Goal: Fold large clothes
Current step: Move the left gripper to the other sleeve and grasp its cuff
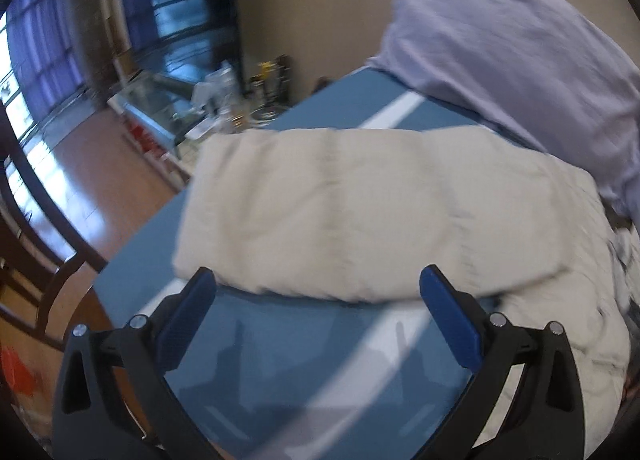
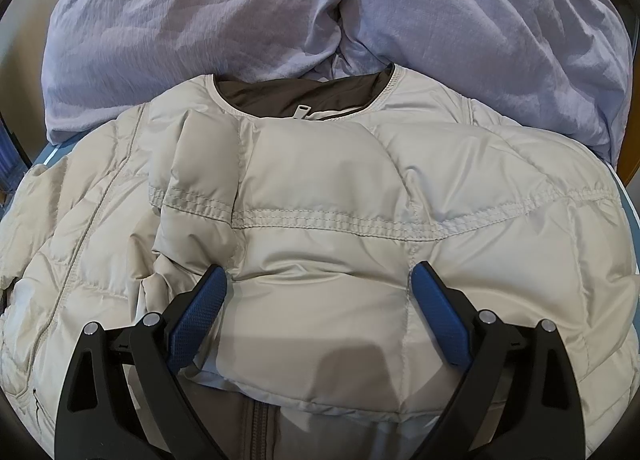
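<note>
Two garments lie on a blue bench (image 1: 352, 108): a cream quilted jacket (image 2: 320, 196) in front and a crumpled lilac one (image 2: 200, 20) heaped behind it, touching its collar. The jacket lies spread across most of the bench. Its collar points away from the right gripper, showing a brown lining and a zip pull. One padded part appears folded over the chest, with a stitched seam running across it. In the left wrist view the jacket reads as a thick, bundled slab, blurred, so the fold lines there cannot be told.

Judging by this, the folding looks partly done: some padding is turned inward, but the jacket is not yet a compact stack, and the lilac garment seems untouched.

The right gripper (image 2: 320, 280) hangs low over the jacket's middle, its blue fingers (image 2: 198, 316) spread wide, tips near or on the fabric, gripping nothing. The left gripper (image 1: 318, 288) sits over bare bench just in front of the jacket's near edge, its fingers also wide apart and empty.

Bare bench shows in front of the left gripper, crossed by a white stripe (image 1: 392, 110). The bench's left edge drops to a wooden floor (image 1: 100, 180), with a cluttered counter (image 1: 224, 108) well beyond. On the right, the jacket appears to reach the bench edge, leaving little spare room there.
</note>
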Available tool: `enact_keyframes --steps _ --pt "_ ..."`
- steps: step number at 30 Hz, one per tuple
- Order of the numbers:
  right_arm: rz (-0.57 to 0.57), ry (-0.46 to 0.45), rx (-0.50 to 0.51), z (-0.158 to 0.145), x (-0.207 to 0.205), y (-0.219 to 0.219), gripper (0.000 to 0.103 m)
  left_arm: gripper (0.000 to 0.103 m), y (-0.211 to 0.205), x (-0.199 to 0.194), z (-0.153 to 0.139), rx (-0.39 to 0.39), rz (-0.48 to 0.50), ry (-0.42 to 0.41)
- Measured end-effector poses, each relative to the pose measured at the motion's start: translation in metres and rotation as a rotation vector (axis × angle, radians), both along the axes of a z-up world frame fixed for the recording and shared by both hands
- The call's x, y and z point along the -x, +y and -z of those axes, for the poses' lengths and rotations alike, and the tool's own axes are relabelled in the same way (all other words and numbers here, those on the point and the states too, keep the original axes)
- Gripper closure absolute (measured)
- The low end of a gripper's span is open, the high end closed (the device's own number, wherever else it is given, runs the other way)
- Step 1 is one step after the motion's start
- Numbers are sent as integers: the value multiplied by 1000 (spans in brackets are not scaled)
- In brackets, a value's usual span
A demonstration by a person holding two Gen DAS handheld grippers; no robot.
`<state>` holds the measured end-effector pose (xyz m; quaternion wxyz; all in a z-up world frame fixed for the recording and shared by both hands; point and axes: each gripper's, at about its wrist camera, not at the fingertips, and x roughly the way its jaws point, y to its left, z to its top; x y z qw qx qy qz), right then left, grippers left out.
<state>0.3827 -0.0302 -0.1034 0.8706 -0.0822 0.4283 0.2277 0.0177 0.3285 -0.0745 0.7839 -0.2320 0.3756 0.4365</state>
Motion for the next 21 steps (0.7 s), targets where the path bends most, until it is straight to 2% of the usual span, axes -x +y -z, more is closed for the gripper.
enact_keyframes --steps 4,9,14,16,21 --pt "0 0 0 0 0 0 8 2 26 17 6 7 -59 -3" --pt "0 0 -1 0 1 0 8 15 46 32 15 49 -99 -29" --pt "0 0 -1 0 0 0 8 26 62 46 30 144 -151 -70" --pt "0 1 -2 0 0 0 8 27 64 49 34 162 -156 -90" --pt "3 0 -2 0 1 0 8 27 64 47 35 148 -161 -84"
